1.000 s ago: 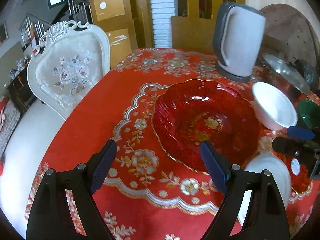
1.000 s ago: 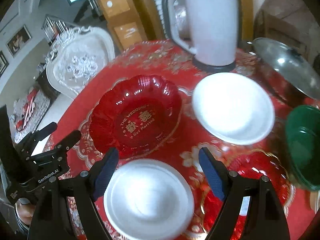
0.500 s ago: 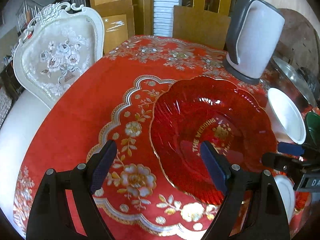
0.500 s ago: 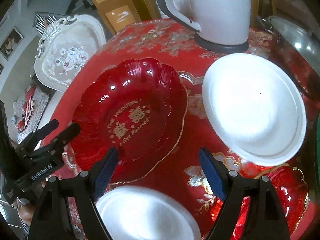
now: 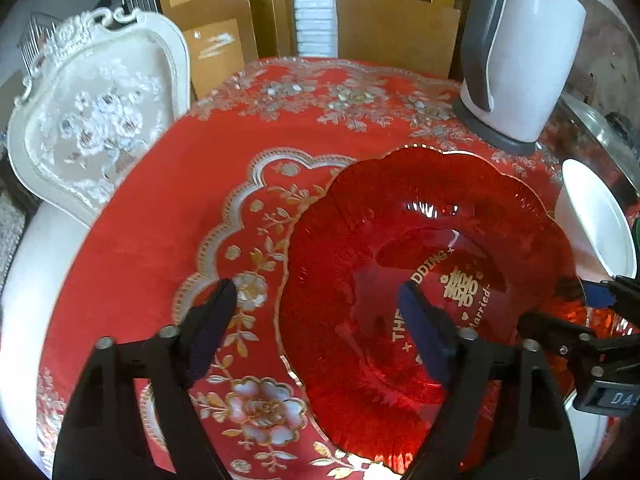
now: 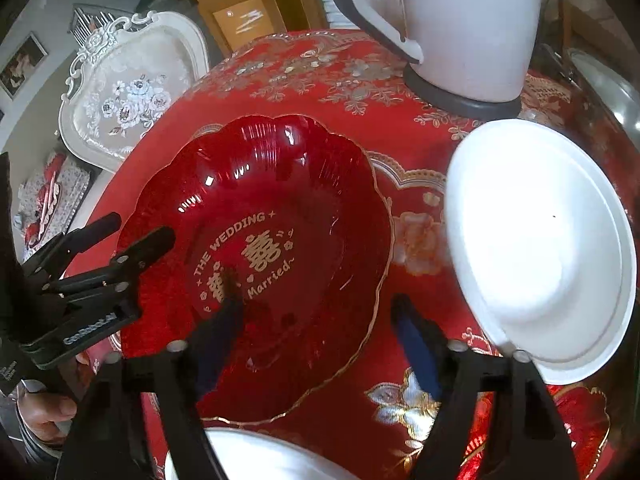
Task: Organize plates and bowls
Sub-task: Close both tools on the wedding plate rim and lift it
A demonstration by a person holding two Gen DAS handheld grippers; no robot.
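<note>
- The large red scalloped dish [image 5: 420, 264], printed with gold wedding lettering, is being kept flat on the red embroidered tablecloth [image 5: 160, 200], in front of the white kettle [image 5: 520, 52]; it is now being seen much closer and larger in both wrist views than a second ago.
- Its left rim is being straddled by the left gripper [image 5: 316, 316], whose jaws are closing from a wide spread; one pad is over the cloth, the other inside the dish, and no pressing on the rim is being shown yet.
- Its right rim is being straddled likewise by the right gripper [image 6: 316, 320], jaws also closing, the pads not yet being pressed on the glass.
- A two-sided lift of the dish is judged to be being prepared, as an early step of the sorting.
- A white bowl [image 6: 540, 248] is being left just beside the dish on the right, and a white plate [image 6: 256, 456] near its front edge; both are being left untouched.
</note>
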